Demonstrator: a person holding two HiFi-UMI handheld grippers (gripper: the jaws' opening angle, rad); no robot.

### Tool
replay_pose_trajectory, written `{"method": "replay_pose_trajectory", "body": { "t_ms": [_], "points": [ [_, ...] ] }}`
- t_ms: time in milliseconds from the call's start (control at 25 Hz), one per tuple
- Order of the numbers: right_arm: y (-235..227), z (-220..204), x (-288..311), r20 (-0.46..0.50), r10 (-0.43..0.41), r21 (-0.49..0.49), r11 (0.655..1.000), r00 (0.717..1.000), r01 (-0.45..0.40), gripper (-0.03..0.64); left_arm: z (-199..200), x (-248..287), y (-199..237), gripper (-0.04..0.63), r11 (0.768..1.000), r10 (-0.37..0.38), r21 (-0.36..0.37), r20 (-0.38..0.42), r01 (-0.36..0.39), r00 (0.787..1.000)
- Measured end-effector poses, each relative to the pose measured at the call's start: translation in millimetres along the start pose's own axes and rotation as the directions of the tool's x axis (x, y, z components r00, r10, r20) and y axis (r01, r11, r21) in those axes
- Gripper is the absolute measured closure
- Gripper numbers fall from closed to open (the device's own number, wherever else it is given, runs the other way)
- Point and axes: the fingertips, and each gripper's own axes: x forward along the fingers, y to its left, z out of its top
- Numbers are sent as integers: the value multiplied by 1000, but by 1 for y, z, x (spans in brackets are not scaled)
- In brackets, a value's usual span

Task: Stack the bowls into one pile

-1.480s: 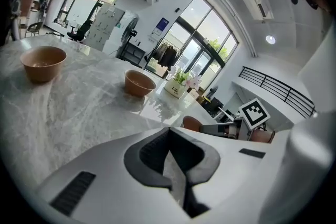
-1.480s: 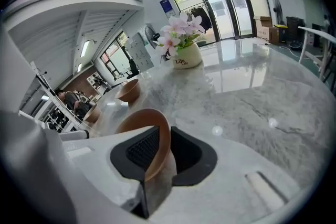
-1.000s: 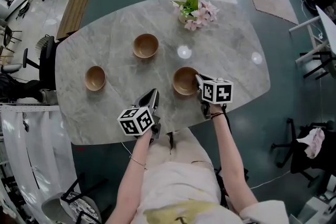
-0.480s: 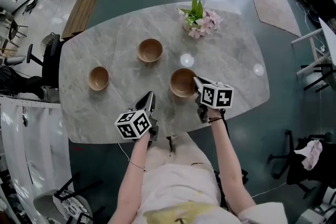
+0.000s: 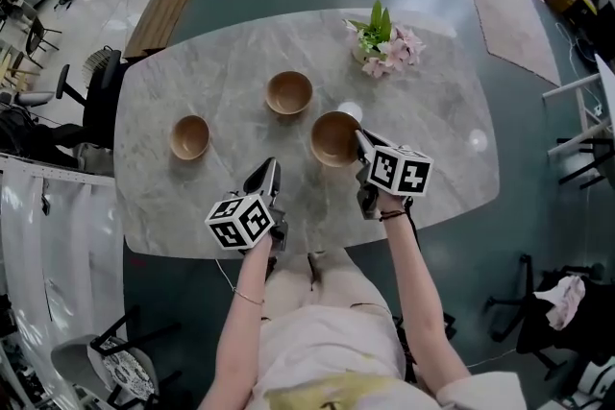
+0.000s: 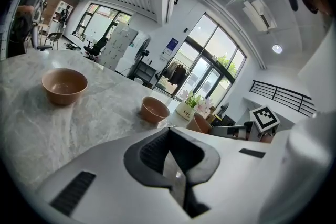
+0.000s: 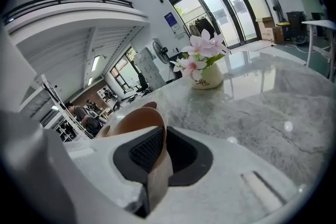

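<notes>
Three tan wooden bowls are in view. One bowl (image 5: 190, 137) (image 6: 64, 85) sits at the table's left and a second bowl (image 5: 289, 93) (image 6: 154, 109) further back near the middle. My right gripper (image 5: 362, 145) (image 7: 156, 139) is shut on the near rim of the third bowl (image 5: 334, 138) (image 7: 134, 120) (image 6: 198, 123), which hangs tilted just above the marble table (image 5: 432, 110). My left gripper (image 5: 268, 172) (image 6: 169, 139) is over the table's front edge, shut with nothing in it, apart from all the bowls.
A white vase of pink flowers (image 5: 384, 41) (image 7: 206, 78) stands at the back right of the table. Office chairs (image 5: 91, 96) stand off the table's left side. The person's body is at the table's front edge.
The right gripper has raised the held bowl off the table and tipped it. The left gripper has also risen a little. The other two bowls have not moved.
</notes>
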Motion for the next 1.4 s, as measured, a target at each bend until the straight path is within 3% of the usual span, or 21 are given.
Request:
{"method": "replay_pose_trajectory", "body": {
  "t_ms": [840,1400],
  "points": [
    [35,49,77,80,-42,81,996,996,36,591,46,19,57,595,1000,8,-22,-25,-9,1000],
    [48,60,136,50,-41,-2,999,998,41,591,46,41,80,595,999,21,-46,-85,-25,996]
  ]
}}
